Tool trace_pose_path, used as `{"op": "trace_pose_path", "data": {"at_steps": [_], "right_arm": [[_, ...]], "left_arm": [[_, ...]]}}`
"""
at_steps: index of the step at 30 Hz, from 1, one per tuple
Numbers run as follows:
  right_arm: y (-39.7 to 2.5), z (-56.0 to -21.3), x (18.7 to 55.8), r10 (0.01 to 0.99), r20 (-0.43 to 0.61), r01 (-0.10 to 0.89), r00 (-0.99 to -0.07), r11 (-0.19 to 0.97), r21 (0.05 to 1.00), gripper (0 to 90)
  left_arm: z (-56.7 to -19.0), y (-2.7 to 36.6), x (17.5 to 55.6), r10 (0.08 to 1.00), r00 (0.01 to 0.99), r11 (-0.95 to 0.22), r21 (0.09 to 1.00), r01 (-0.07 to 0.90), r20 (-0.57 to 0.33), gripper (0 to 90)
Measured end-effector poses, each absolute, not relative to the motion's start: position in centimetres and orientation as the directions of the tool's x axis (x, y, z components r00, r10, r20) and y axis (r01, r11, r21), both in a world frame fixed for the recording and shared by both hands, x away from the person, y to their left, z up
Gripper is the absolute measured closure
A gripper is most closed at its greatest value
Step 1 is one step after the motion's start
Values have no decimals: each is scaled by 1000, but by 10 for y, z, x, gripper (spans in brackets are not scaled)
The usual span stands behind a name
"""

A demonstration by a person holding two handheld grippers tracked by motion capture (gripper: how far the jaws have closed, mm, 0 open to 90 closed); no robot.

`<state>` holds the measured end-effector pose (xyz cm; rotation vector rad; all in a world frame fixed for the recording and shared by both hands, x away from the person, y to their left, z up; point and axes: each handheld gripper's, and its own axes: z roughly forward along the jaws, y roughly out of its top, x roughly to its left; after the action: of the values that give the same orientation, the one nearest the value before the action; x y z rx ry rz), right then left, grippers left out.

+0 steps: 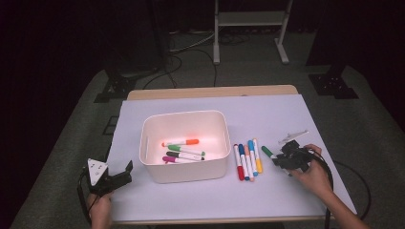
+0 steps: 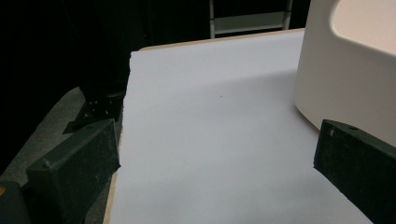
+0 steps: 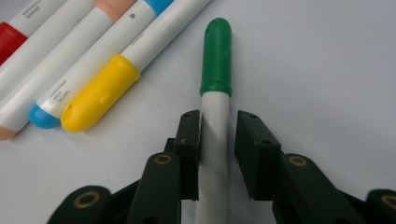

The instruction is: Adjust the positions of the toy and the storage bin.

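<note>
Straddling the white barrel of a green-capped marker, the right gripper works low over the white sheet at about 4 o'clock on the table. Its two black jaws stand narrowly apart, one touching or nearly touching the barrel's left side, the other just clear of its right; whether they have yet pinched it cannot be told. In the right gripper view the marker's long axis runs straight out along the line of the jaws, cap at 12 o'clock, so the grip falls square across the barrel. In the high view the same marker lies with its cap pointing toward 10 o'clock, the right gripper over its far end.

Just beside it, toward 9 o'clock, a row of capped markers lies side by side, red, blue, peach and yellow caps among them. Beyond them sits a white bin near the table's centre, already holding an orange marker, a green one and a magenta one.

The left gripper hovers at about 8 o'clock, jaws spread wide and holding nothing, with the bin's wall at its 2 o'clock. The right hand is much the nearer to the loose markers. The likely next move, a lift and carry toward the bin at 9 o'clock, turns on that grip closing across the barrel.
</note>
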<state>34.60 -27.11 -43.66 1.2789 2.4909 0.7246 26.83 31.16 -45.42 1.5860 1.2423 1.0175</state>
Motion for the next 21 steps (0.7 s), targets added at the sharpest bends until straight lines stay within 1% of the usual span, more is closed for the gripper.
{"op": "trace_pose_path", "data": {"at_steps": [2,5,10,17,21], "right_arm": [[-272,-436,346,814,4,689,-582,490,533,746],[-275,-436,347,816,27,698,-578,477,534,751],[-283,-436,351,819,102,728,-565,435,530,755],[-288,-430,349,816,151,737,-558,403,543,756],[-288,-423,347,804,173,730,-569,398,555,756]], "left_arm": [[-454,312,268,981,174,-138,949,283,91,0],[-454,312,268,980,175,-138,949,284,90,0],[-454,312,269,980,175,-138,948,286,90,0],[-454,312,269,980,175,-140,949,284,92,0],[-454,312,269,980,175,-138,948,286,90,0]]}}
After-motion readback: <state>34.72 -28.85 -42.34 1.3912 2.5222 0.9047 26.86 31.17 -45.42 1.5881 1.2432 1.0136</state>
